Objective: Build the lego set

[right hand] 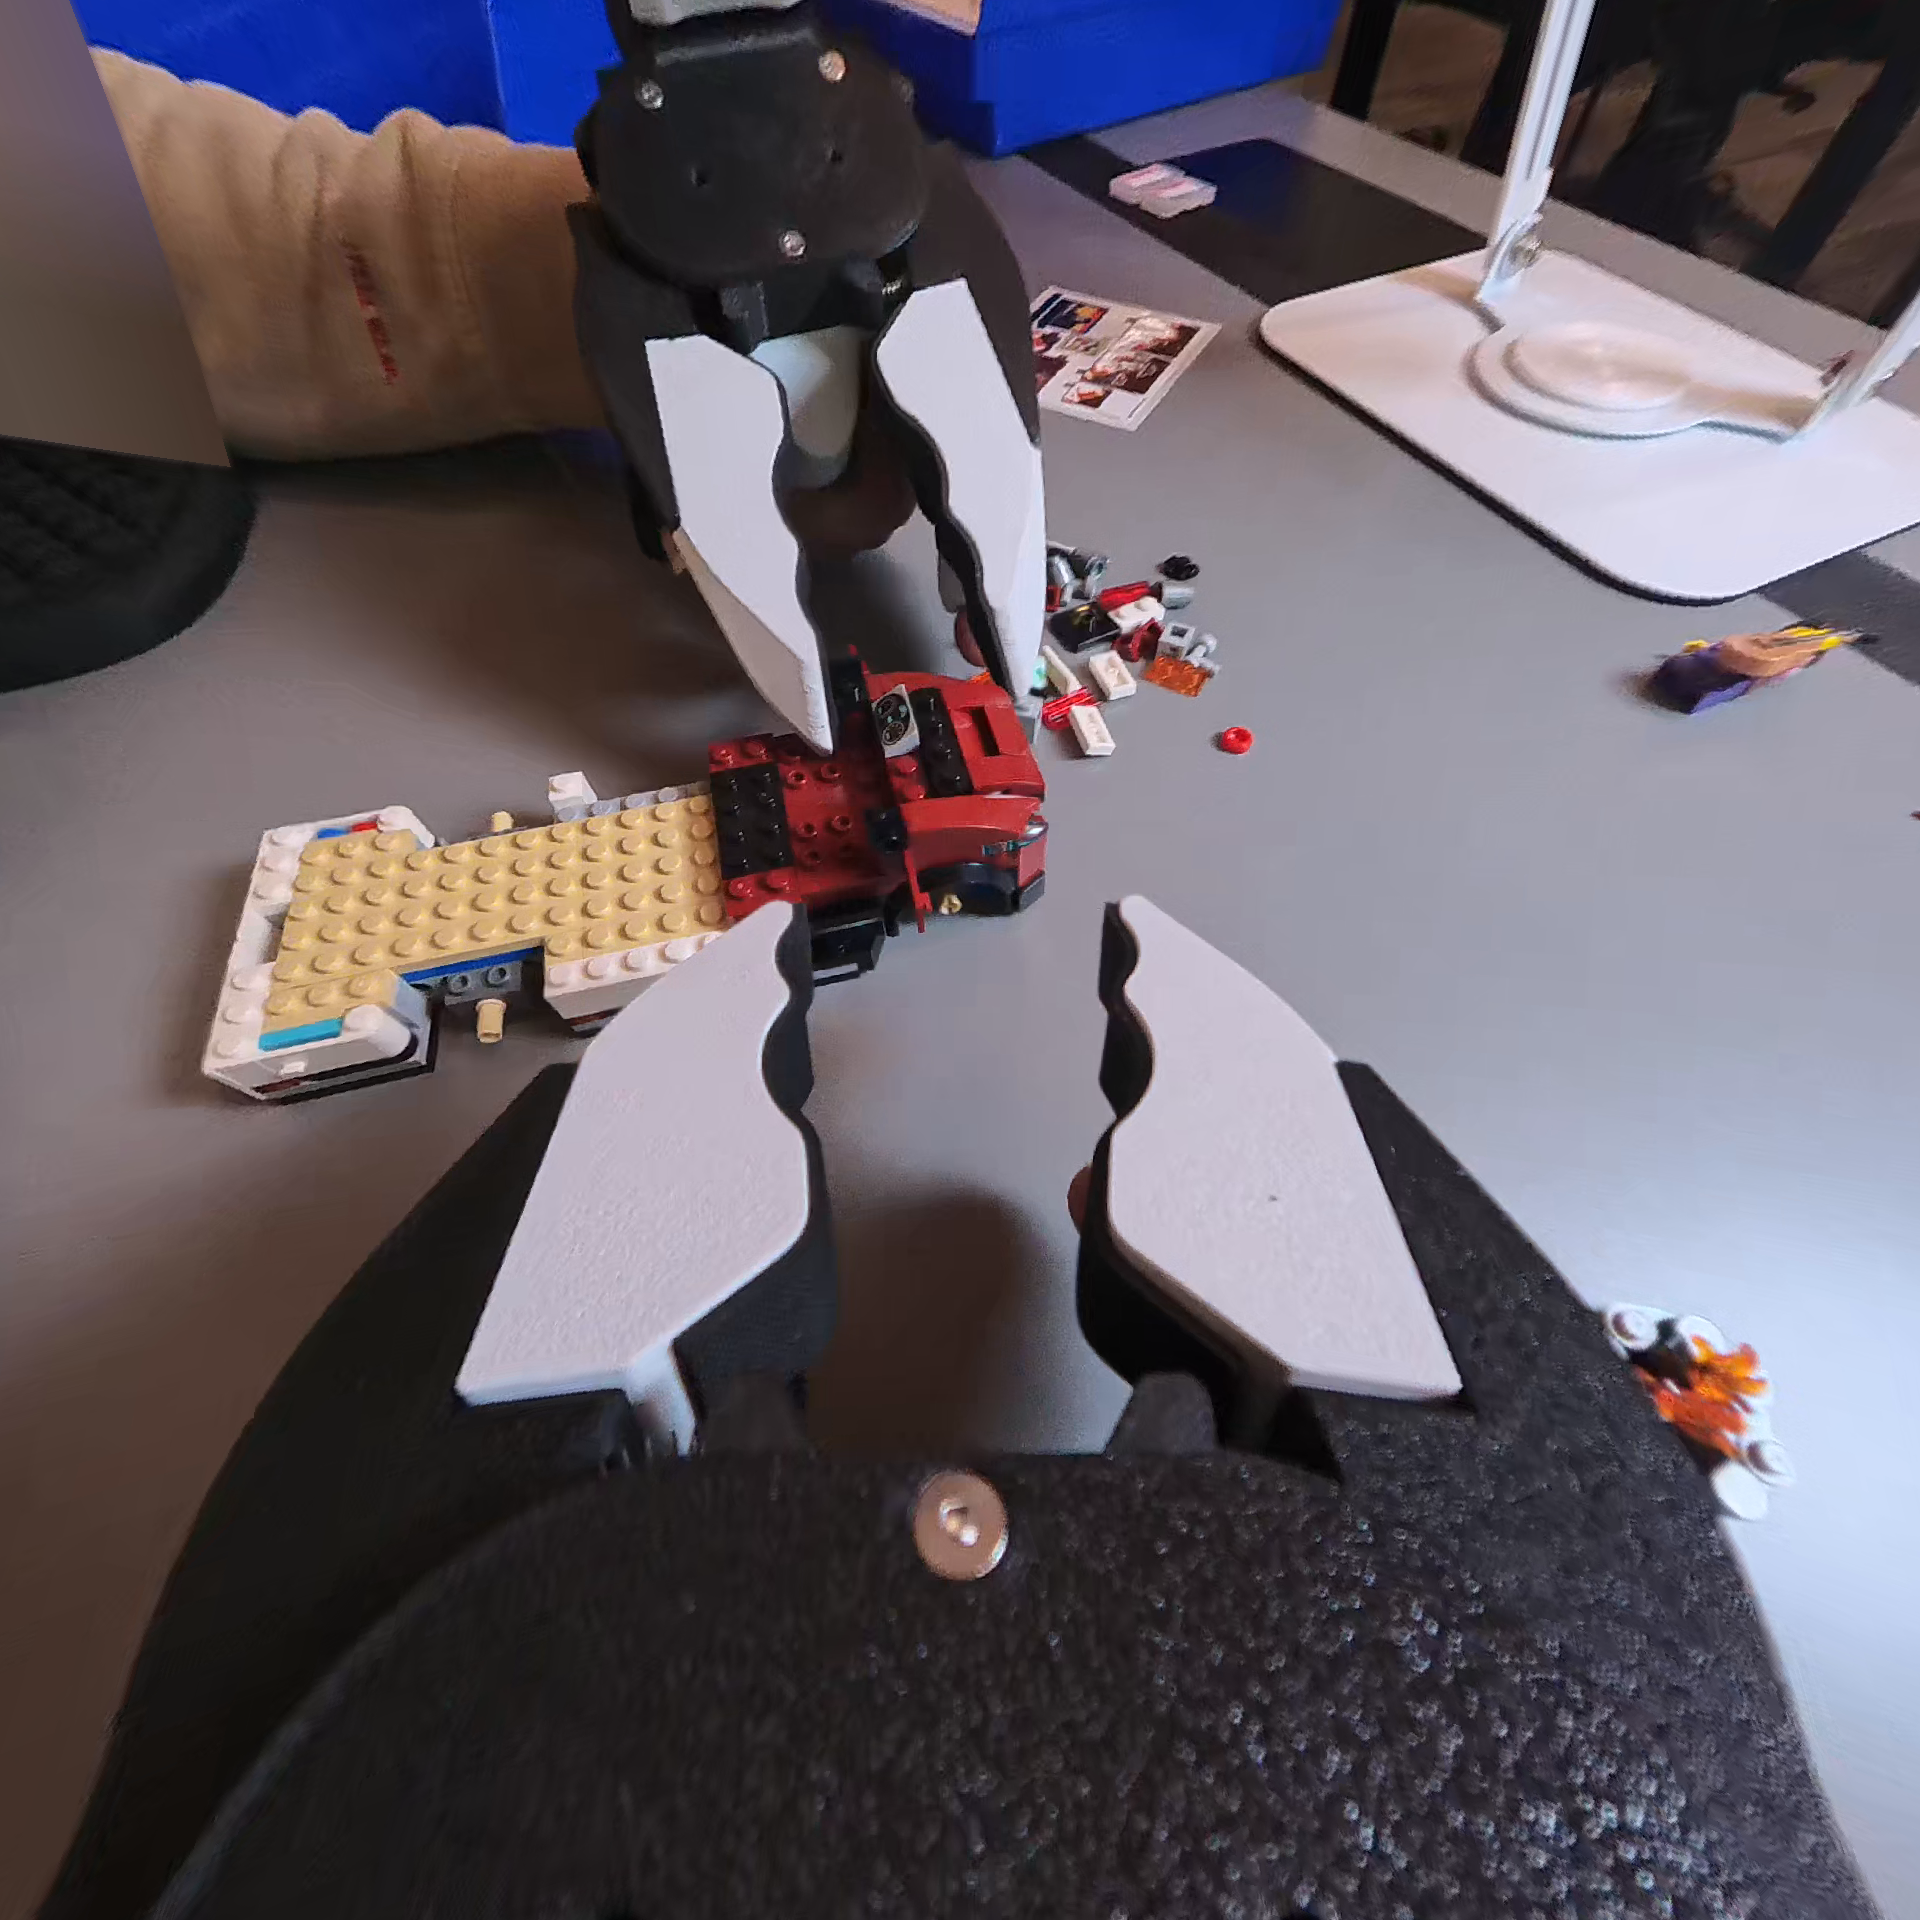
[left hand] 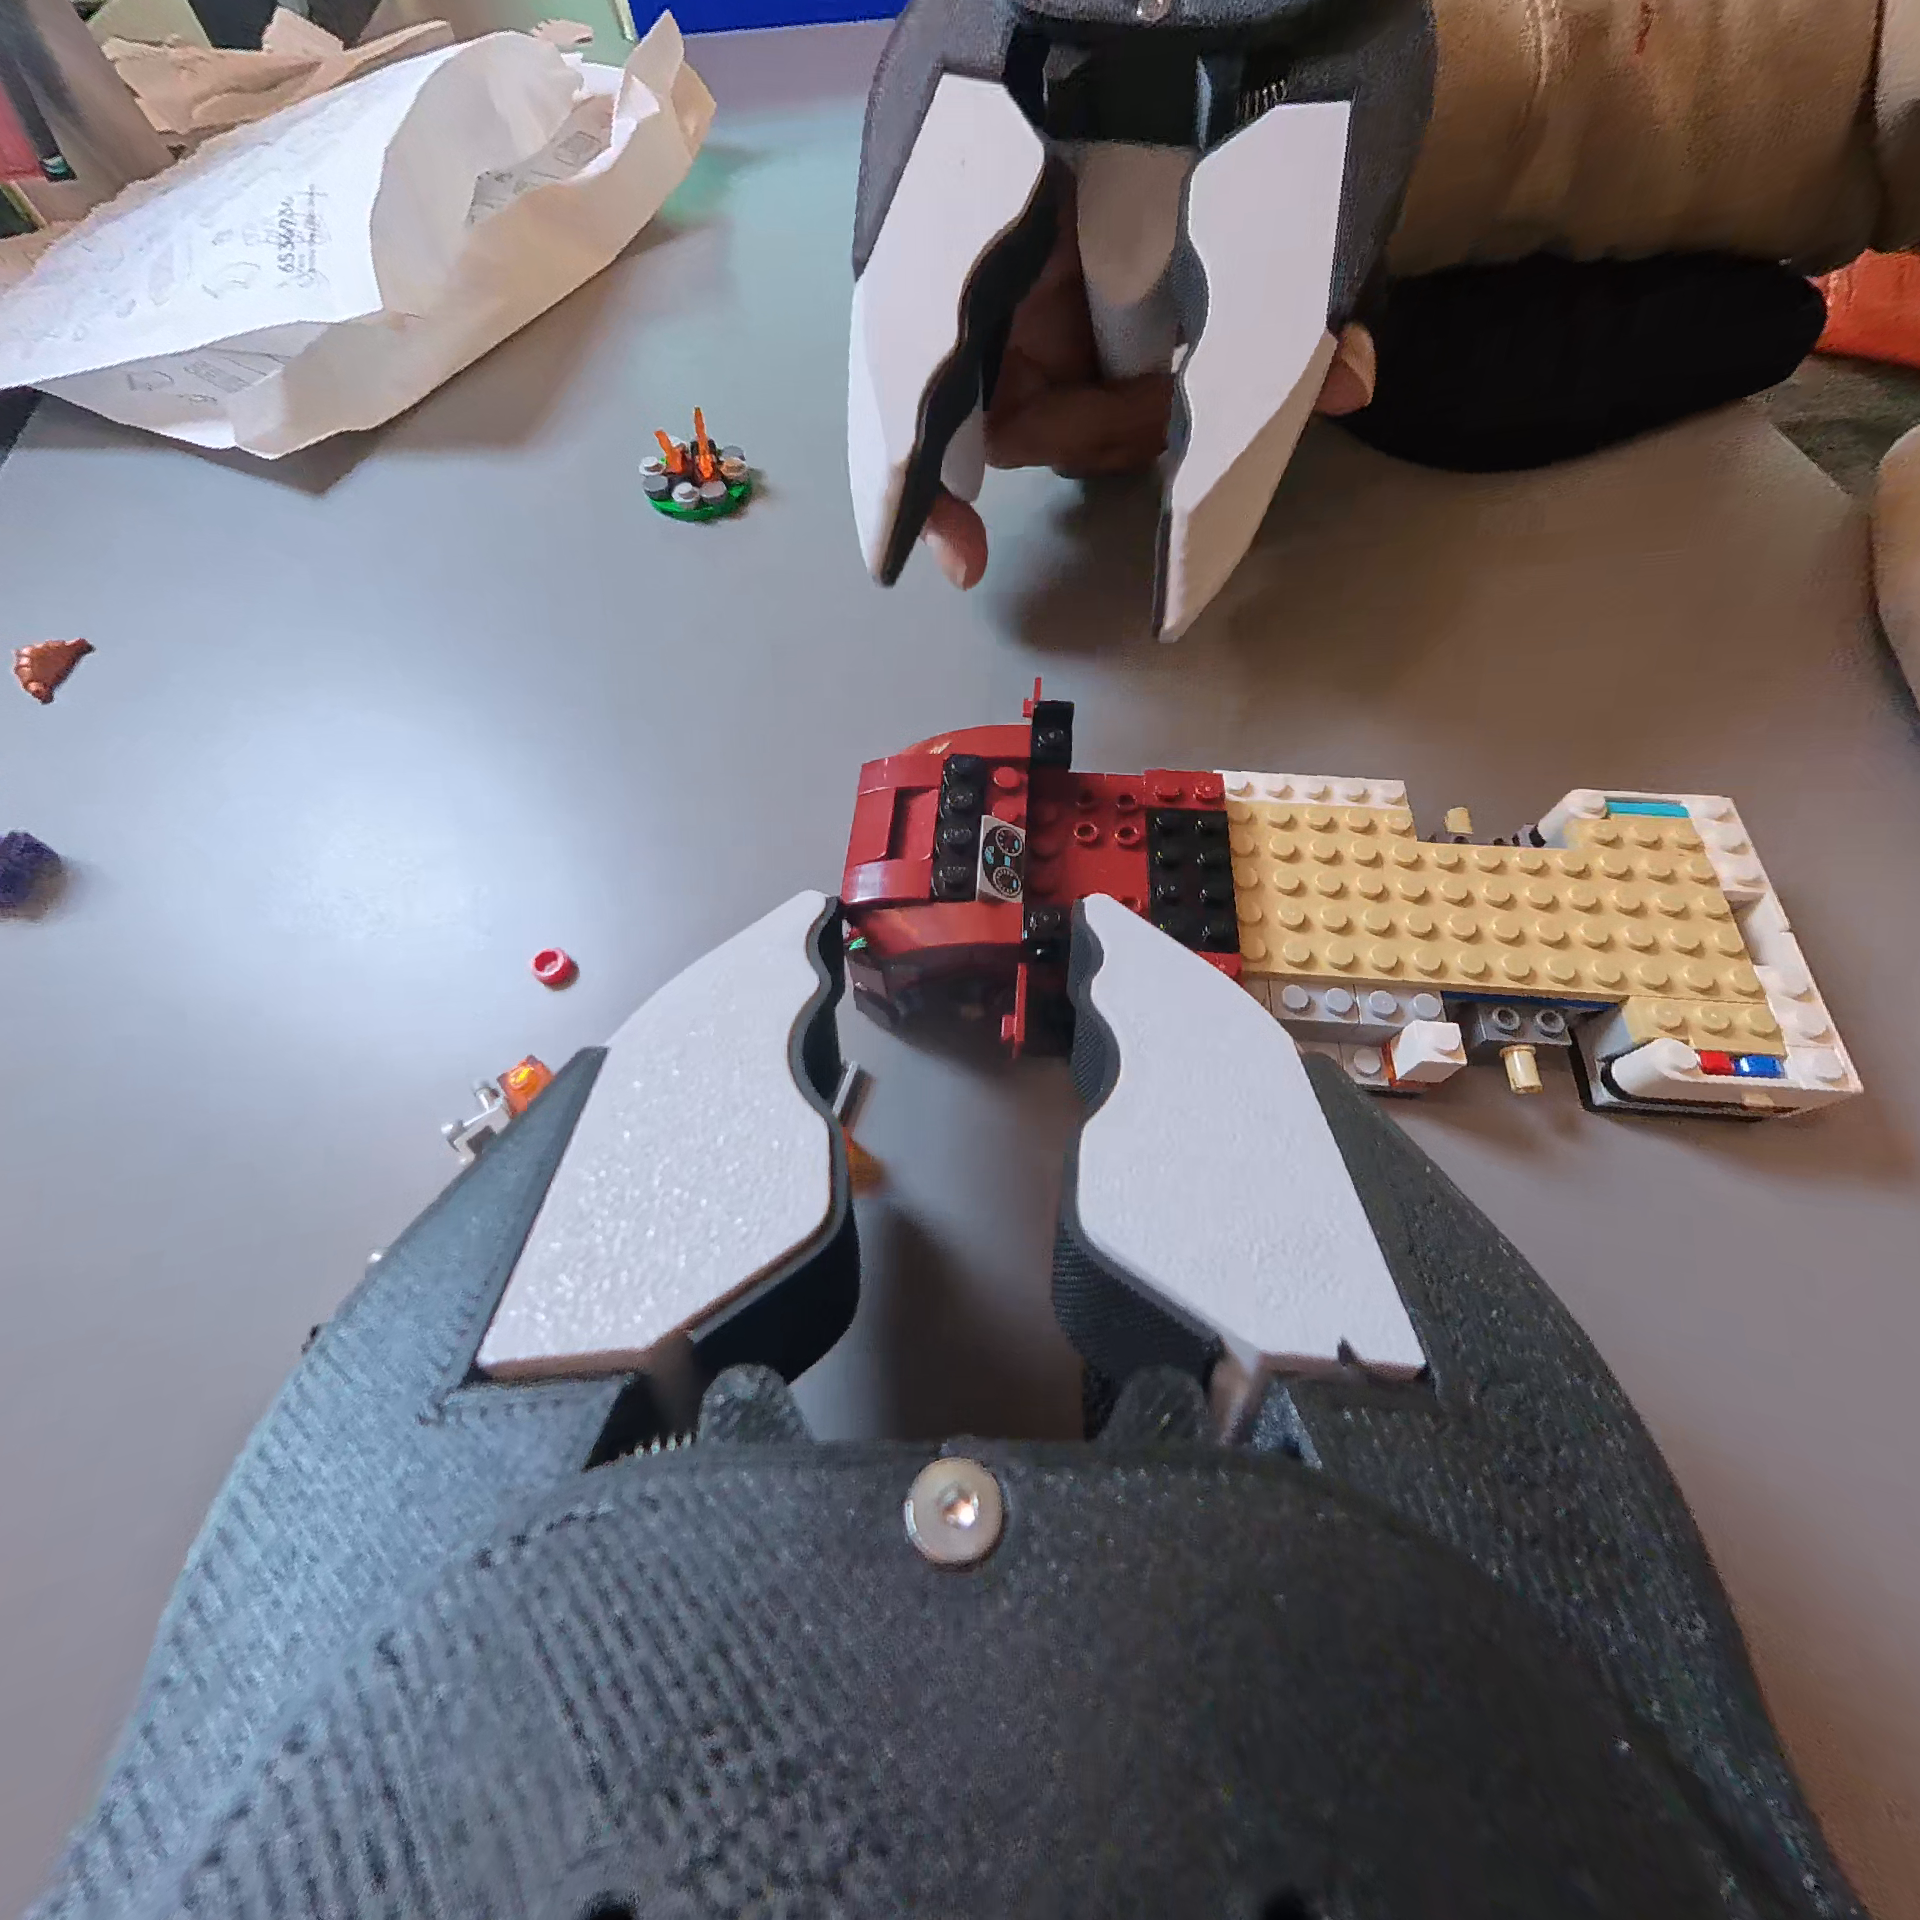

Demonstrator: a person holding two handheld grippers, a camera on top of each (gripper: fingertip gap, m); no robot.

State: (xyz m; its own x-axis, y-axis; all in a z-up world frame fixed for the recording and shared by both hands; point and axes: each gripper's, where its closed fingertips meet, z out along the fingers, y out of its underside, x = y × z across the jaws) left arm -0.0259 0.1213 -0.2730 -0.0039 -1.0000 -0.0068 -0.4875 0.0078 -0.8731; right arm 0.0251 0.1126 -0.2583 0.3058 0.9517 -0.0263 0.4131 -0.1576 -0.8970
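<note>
Left wrist view, near to far: left gripper is clamped partway open on the red cab of the brick truck, with one pad at the nose and the other pressed at the black door post. The truck is laid flat on the table, long axis running straight across the fingers, tan bed trailing off to the view's right. Beyond it, right gripper is held over the table, spread wide with nothing in it, tips just short of the cab's far side. So the left is on the truck, the right near but apart. Counted: one truck, two grippers, one red stud, one campfire, one paper bag. Right wrist view adds one heap of loose bricks, one leaflet, one white stand
</note>
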